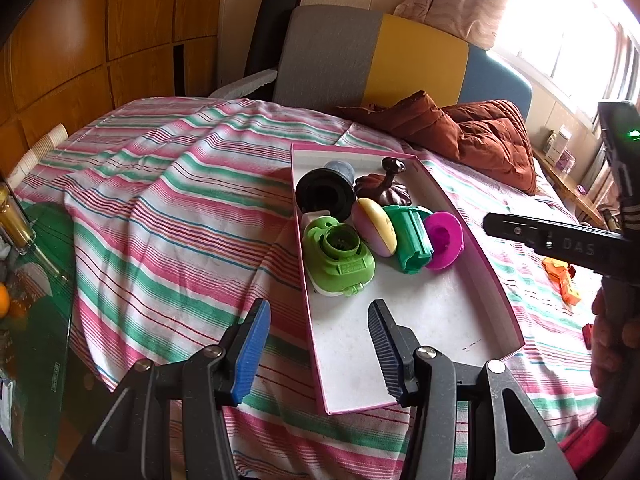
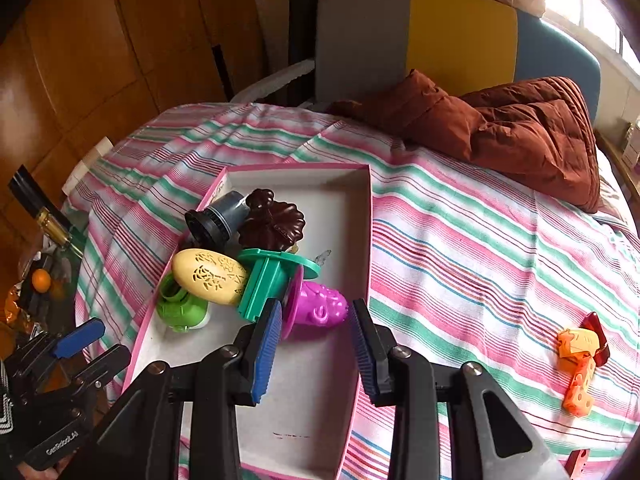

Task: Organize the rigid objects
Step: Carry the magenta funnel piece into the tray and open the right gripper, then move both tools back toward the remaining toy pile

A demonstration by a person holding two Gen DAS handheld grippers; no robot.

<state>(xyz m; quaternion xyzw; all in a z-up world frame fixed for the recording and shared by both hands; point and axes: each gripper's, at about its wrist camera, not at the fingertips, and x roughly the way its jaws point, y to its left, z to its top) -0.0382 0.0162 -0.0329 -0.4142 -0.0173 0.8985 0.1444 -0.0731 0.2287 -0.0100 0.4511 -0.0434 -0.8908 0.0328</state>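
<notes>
While the striped bed cover (image 2: 460, 240) carries everything, the pink-rimmed box (image 2: 370, 216) lies on it and holds a heap of hard plastic pieces at its far end: a green camera-shaped toy (image 1: 340, 260), a black funnel-like part (image 1: 325, 195), a brown pumpkin-shaped lid (image 2: 272, 222), a teal mould (image 2: 268, 284), a yellow perforated egg (image 2: 210, 276) and a magenta mould (image 2: 320, 306). An orange toy (image 2: 576, 364) lies on the cover, well apart from the box. All look light, stiff and smooth, so they could slip; I would grasp the orange toy across its narrow body. The left gripper (image 1: 316, 352) and the right gripper (image 2: 314, 350) both have the fingers apart and hold nothing.
</notes>
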